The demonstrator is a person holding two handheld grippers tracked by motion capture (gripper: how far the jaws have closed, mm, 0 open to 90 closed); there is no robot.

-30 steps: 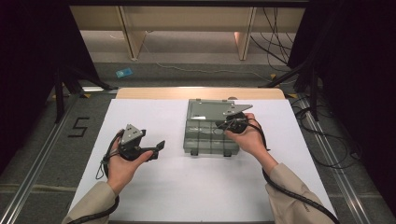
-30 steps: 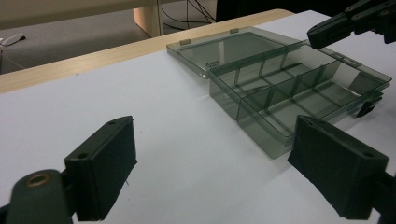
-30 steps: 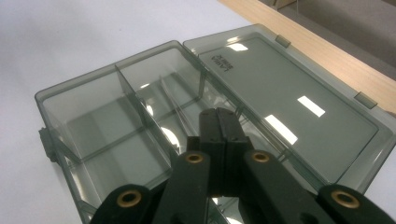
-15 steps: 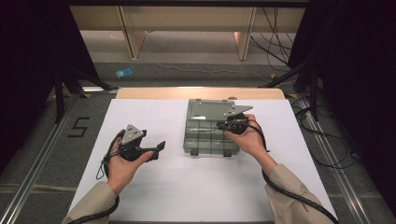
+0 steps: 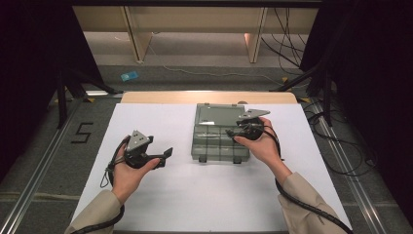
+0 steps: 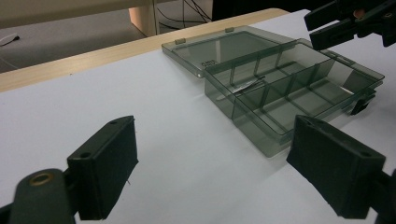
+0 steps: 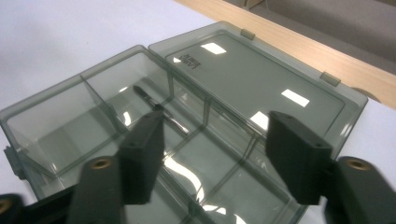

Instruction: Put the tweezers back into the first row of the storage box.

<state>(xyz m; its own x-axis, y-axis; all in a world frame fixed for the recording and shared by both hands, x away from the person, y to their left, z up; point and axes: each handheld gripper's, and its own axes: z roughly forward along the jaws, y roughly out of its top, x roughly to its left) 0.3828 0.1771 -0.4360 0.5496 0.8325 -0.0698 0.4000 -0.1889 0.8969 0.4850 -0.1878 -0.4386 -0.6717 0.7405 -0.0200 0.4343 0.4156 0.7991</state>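
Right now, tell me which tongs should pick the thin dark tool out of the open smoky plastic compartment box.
Right tongs: open, directly above the smoky plastic compartment box, thin dark tool just past its tips. Left tongs sit apart on the white table.

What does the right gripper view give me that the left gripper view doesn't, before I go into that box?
Right gripper view alone: a look straight down into the compartments of the organizer box, with a thin dark tool lying across a divider and moulded lettering on the open lid; the right gripper hangs open over the box.

Left gripper view alone: the box from the side, its black front latch, the right gripper beside it, and the open left gripper over bare white table.

Both: the same clear grey box, lid laid flat, and the table's wooden edge.
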